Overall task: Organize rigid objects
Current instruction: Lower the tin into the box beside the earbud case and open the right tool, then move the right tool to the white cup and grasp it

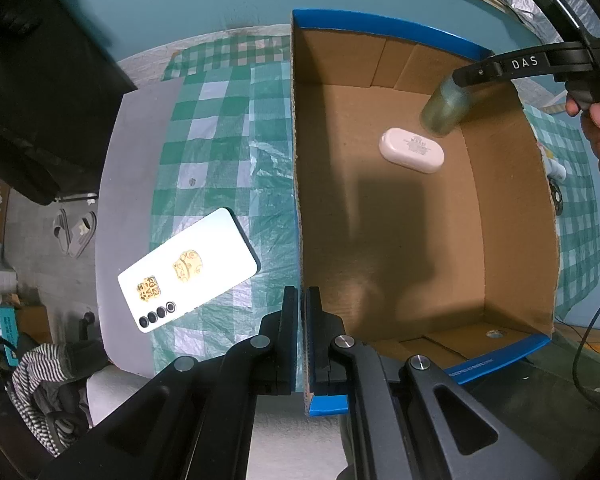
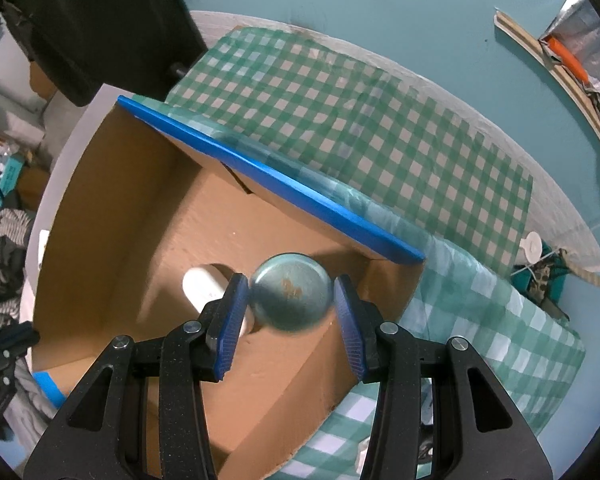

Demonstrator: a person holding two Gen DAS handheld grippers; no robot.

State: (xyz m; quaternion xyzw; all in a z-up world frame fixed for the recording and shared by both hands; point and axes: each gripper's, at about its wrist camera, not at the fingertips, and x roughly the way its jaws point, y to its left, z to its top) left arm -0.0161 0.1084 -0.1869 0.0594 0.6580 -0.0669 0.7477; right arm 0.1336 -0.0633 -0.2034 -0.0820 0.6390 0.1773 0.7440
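An open cardboard box (image 1: 384, 240) with blue edges stands on the checkered cloth. My left gripper (image 1: 301, 298) is shut on the box's left wall, one finger on each side of it. Inside the box lies a white oval case (image 1: 412, 151), also seen as the white oval case (image 2: 200, 286) in the right wrist view. My right gripper (image 2: 291, 286) is shut on a greenish translucent round jar (image 2: 292, 294), held above the box floor beside the case. From the left wrist view the jar (image 1: 446, 108) hangs under the right gripper (image 1: 458, 80). A white phone (image 1: 188, 270) lies face down left of the box.
Green checkered cloth (image 1: 220, 140) covers the grey table. A person's hand (image 1: 598, 132) holds the right gripper's handle. A small white bottle (image 1: 556, 168) lies right of the box. A black object (image 1: 40, 80) stands at the far left. Slippers (image 1: 74, 232) lie on the floor.
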